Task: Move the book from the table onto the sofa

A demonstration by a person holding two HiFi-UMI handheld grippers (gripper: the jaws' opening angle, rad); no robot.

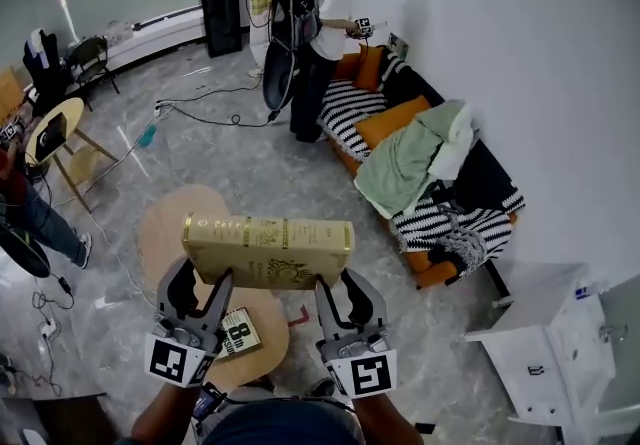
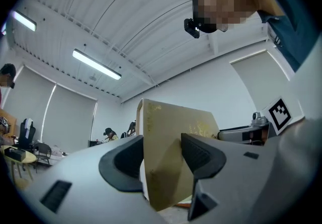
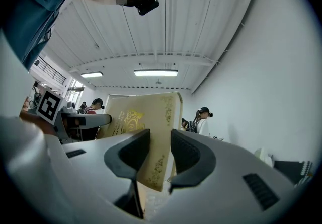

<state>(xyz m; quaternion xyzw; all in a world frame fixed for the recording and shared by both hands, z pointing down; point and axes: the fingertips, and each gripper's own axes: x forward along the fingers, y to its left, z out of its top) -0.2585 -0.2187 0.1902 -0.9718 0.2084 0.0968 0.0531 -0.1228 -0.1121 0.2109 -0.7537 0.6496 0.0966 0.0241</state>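
Above the near edge of the round wooden table [image 1: 168, 225], the gold-coloured book [image 1: 268, 251] is held clear of the tabletop between two grippers. It lies long side across, its spine with gold bands turned up toward the head camera and an ornamented cover facing the person.

The left gripper [image 1: 203, 285] grips the book's lower edge near its left end. In the left gripper view its jaws stand fairly wide, with the thick block of the book filling the gap and the dark pads [image 2: 201, 153] against its covers. The right gripper [image 1: 345, 298] takes the lower edge near the right end. In the right gripper view its jaws are set a little narrower and are likewise closed on the book, whose cover rises between the two pads [image 3: 185, 153].

On the table, just below and behind the left gripper in the head view, lies a smaller book [image 1: 238, 333] with a large figure 8 on its cover.

The orange sofa [image 1: 432, 273] stands against the white wall on the right, well apart from the held book. It carries black-and-white striped covers [image 1: 350, 113], orange cushions [image 1: 395, 120] and a crumpled green blanket [image 1: 405, 165]. A white cabinet [image 1: 550, 345] stands at the near right. At the sofa's far end stand two people [image 1: 325, 23], and black cables [image 1: 205, 115] trail over the grey floor. A second round table [image 1: 52, 129] stands at the far left.
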